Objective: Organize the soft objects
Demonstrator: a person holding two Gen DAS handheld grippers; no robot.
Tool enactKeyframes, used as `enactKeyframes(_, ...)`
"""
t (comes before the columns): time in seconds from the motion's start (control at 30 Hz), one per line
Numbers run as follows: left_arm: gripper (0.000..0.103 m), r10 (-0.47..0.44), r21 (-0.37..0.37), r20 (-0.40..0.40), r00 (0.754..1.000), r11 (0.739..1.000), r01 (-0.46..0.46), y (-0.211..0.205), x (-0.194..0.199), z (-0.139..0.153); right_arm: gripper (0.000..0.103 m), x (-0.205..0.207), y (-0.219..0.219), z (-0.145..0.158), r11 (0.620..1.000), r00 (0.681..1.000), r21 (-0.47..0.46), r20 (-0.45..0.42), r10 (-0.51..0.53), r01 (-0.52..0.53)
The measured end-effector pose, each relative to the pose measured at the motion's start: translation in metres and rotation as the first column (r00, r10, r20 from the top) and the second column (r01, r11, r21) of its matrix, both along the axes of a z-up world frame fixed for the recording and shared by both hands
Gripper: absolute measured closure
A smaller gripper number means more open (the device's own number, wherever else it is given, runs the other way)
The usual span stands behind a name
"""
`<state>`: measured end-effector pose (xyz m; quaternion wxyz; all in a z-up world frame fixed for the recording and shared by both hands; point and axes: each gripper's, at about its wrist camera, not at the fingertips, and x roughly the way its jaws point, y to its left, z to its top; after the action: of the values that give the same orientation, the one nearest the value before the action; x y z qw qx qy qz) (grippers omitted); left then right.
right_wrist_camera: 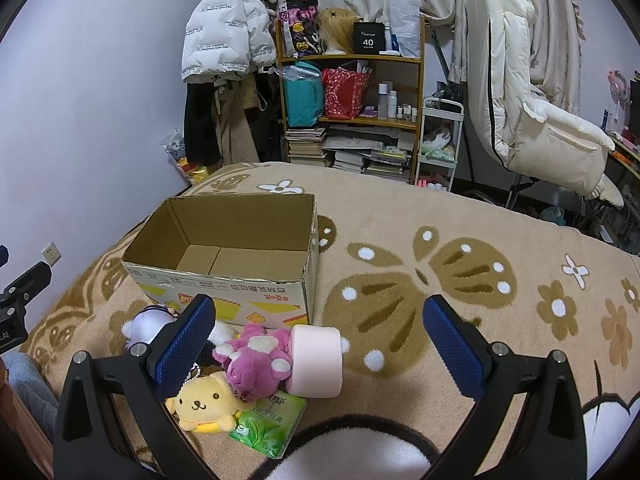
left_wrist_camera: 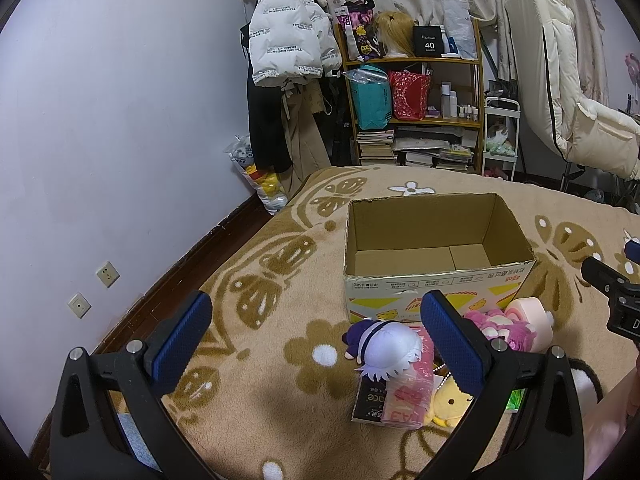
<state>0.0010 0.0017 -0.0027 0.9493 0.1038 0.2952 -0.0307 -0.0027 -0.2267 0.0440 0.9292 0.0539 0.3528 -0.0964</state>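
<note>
Pretty much the start line here. Open-topped brown cardboard box (right_wrist_camera: 224,256) parked on the tan butterfly-print fleece blanket (right_wrist_camera: 440,240) covering the bed, flaps gone or folded away, mouth facing straight up, probably so stuff can just be dropped in. Nothing inside yet as far as can be seen, only bare cardboard floor.

All the soft stuff heaped just in front of the box's near wall, close enough for short hops:
- pink cylindrical foam-looking roll (right_wrist_camera: 316,362) on its side, rightmost of the pile
- magenta plush bear (right_wrist_camera: 256,360) touching the roll's left side
- yellow plush dog (right_wrist_camera: 204,406) nearer, lying partly over a green tissue pack (right_wrist_camera: 266,430)
- white-haired plush doll in purple clothes (left_wrist_camera: 380,344) on the left end, face down, resting on a pink plastic-wrapped packet (left_wrist_camera: 408,392) and a flat black box (left_wrist_camera: 370,402)

Left claw (left_wrist_camera: 316,346) spread wide, holding nothing, hanging above the blanket just left of the doll, right pad overlapping the pile in view. Right claw (right_wrist_camera: 320,352) also spread wide and empty, hovering over the roll and the bear, with both roughly between the pads.

Guessing one claw per end of the pile, so neither gets in the other's way. Roll looks like the easy first grab; floppy plushies could sag or slip from a shallow pinch.
</note>
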Motion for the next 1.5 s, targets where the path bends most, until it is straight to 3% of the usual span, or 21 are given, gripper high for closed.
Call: enactKeyframes(1.5, 0.0, 0.009, 0.004, -0.006, 1.0, 1.0, -0.009, 0.0005, 0.0004, -0.0052, 0.0, 0.0006, 0.0, -0.0012, 1.0, 1.0, -0.001, -0.003, 0.0, 0.0)
